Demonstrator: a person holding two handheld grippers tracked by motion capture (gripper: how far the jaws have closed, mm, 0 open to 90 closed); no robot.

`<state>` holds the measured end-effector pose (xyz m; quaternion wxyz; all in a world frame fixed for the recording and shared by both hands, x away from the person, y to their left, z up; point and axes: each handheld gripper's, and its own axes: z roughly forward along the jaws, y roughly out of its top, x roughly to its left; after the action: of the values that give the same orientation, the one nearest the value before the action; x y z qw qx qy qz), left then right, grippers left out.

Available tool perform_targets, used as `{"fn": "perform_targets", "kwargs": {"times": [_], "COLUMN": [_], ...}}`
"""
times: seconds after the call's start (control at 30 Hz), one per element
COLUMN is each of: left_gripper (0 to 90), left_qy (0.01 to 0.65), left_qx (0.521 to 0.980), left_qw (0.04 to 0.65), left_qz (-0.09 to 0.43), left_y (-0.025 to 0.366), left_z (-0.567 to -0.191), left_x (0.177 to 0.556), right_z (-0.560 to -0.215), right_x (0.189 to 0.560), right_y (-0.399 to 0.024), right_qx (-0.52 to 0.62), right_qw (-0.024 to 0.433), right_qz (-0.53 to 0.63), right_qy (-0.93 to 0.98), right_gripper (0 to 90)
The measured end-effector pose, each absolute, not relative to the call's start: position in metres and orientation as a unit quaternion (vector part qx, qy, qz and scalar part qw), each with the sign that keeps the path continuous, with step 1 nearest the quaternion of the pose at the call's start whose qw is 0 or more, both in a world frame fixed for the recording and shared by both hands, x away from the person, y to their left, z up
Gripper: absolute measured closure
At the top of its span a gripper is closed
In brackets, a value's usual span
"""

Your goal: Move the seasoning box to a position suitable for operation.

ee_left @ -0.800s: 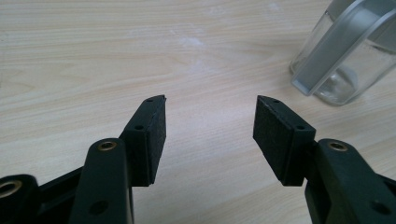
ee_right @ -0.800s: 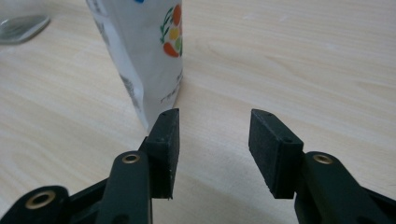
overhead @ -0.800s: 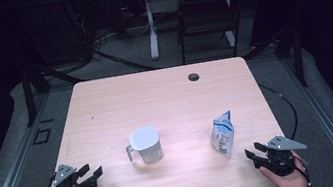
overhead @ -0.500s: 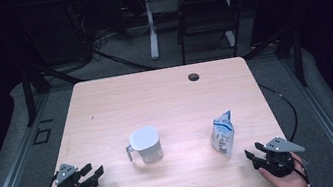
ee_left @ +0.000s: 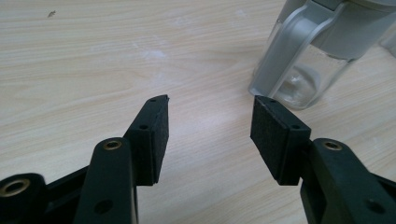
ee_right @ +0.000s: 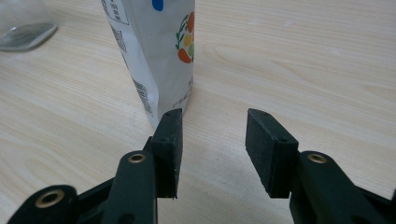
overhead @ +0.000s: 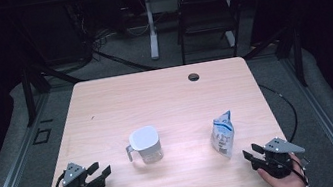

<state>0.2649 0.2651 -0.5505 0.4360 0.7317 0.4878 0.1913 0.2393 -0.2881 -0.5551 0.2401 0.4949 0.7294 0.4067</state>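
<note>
Pale wood table [overhead: 165, 98] carries a clear lidded jug [overhead: 145, 145] at centre and a white pouch [overhead: 223, 135] upright to its right. Left gripper [overhead: 97, 174] and right gripper [overhead: 251, 155] rest near the front edge, jaws spread, empty.

Overhead view; two table-level close-ups

Soft overhead light falls evenly on the desk [overhead: 165, 98] while the room beyond its far edge sinks into near black, a pale glare sits on the wood in both gripper views, and the high view looks grainy and slightly soft.
</note>
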Motion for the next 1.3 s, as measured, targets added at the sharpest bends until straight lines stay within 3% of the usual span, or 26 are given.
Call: {"fn": "perform_targets", "kwargs": {"times": [0.3, 0.43, 0.83, 1.3], "left_gripper": [52.6, 51.2, 48.5, 56.1], "left_qy": [0.468, 0.453, 0.447, 0.444], "left_qx": [0.743, 0.758, 0.768, 0.774], "left_qw": [0.444, 0.433, 0.422, 0.410], "left_qz": [0.181, 0.180, 0.178, 0.192], "left_y": [0.246, 0.229, 0.210, 0.191], "left_z": [-0.545, -0.544, -0.545, -0.549], "left_x": [0.273, 0.279, 0.292, 0.307], "right_z": [-0.555, -0.553, -0.558, -0.559], "right_x": [0.238, 0.238, 0.239, 0.238], "right_y": [-0.291, -0.292, -0.296, -0.298], "right_qx": [0.500, 0.498, 0.504, 0.513], "right_qw": [0.249, 0.247, 0.243, 0.239], "right_qz": [0.415, 0.416, 0.402, 0.402], "right_qy": [0.718, 0.720, 0.725, 0.719], "right_gripper": [54.7, 57.7, 53.6, 50.3]}}
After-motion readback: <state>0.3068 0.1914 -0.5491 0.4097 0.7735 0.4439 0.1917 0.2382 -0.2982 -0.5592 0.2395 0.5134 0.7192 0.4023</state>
